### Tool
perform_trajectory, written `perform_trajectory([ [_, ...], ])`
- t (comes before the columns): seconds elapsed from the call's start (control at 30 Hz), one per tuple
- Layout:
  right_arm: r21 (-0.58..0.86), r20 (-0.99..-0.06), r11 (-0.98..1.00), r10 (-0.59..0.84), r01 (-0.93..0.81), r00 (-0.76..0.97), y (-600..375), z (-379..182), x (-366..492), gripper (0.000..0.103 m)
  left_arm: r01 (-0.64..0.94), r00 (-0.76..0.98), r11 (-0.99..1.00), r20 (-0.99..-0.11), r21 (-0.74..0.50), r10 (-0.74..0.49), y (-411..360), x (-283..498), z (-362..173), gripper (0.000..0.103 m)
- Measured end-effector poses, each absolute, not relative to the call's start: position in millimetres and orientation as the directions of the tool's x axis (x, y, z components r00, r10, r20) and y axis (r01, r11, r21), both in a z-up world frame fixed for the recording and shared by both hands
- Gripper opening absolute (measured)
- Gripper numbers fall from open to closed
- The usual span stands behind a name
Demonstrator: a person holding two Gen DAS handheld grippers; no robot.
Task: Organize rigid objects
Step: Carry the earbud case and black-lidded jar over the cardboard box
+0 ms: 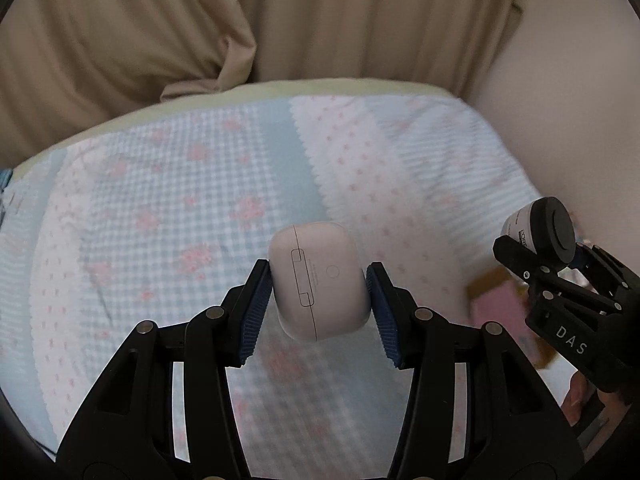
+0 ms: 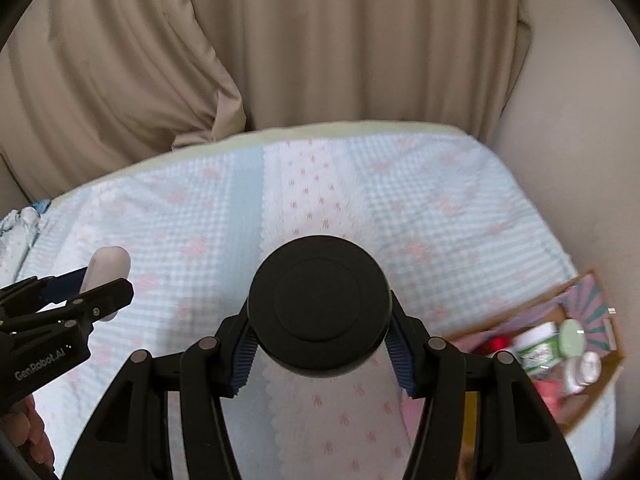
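Bed (image 1: 180, 200) with blue-pink quilt fills both views; curtain (image 2: 320, 40) behind it, wall to the right. Both loads are held up over the quilt, touching nothing.

Box (image 2: 592, 292), cardboard, far right on the quilt by the wall, open and already holding small bottles and a red thing. I take it for the drop spot. It is crowded.

Right tongs (image 2: 320, 354) are clamped on the jar (image 2: 320, 304), black lid toward the lens, pads (image 2: 242, 356) on its round sides. Jar sits centred between the fingers, left of the box and well apart from it.

Left tongs (image 1: 318, 300) are clamped on the case (image 1: 320, 280), white, smooth, hinge side toward the lens, gripped across its rounded flanks. It rides beside the right tongs, farther from the box.

Risks, as I judge them:
- Both loads are smooth and curved; either could twist or squirt out of the pads on a quick swing.
- Lowering the jar into the crowded box may knock bottles over.
- Two tongs heading for one box could collide.
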State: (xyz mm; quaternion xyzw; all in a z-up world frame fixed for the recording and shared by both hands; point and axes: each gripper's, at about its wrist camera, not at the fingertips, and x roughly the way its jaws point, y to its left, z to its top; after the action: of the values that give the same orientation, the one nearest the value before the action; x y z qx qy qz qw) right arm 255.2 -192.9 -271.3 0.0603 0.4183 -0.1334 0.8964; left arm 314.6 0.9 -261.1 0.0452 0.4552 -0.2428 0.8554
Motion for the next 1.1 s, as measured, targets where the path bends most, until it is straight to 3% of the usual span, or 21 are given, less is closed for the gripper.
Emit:
perform_trajectory([
  [0.33, 0.026, -0.760, 0.941, -0.200, 0.337, 0.619, -202.9, -174.4, 189.0, 0.053, 0.542, 0.480, 0.828, -0.754, -0.146, -0.447, -15.9, 265.5, -167.3, 0.046],
  [0.63, 0.034, -0.750, 0.943, -0.195, 0.331, 0.632, -264.1, -125.9, 142.8, 0.053, 0.549, 0.479, 0.817, -0.736, -0.174, -0.478, -74.7, 220.7, -117.1, 0.046],
  [0.83, 0.020, -0.761, 0.961, -0.164, 0.275, 0.628, -323.1, -117.0, 128.9, 0.053, 0.509, 0.488, 0.841, -0.742, -0.185, -0.459, -128.9, 195.6, -114.3, 0.046],
  [1.1, 0.022, -0.796, 0.962, -0.148, 0.272, 0.588, -416.7, -136.1, 125.7, 0.053, 0.454, 0.444, 0.859, -0.776, -0.236, -0.447, -203.6, 187.3, -153.4, 0.046],
])
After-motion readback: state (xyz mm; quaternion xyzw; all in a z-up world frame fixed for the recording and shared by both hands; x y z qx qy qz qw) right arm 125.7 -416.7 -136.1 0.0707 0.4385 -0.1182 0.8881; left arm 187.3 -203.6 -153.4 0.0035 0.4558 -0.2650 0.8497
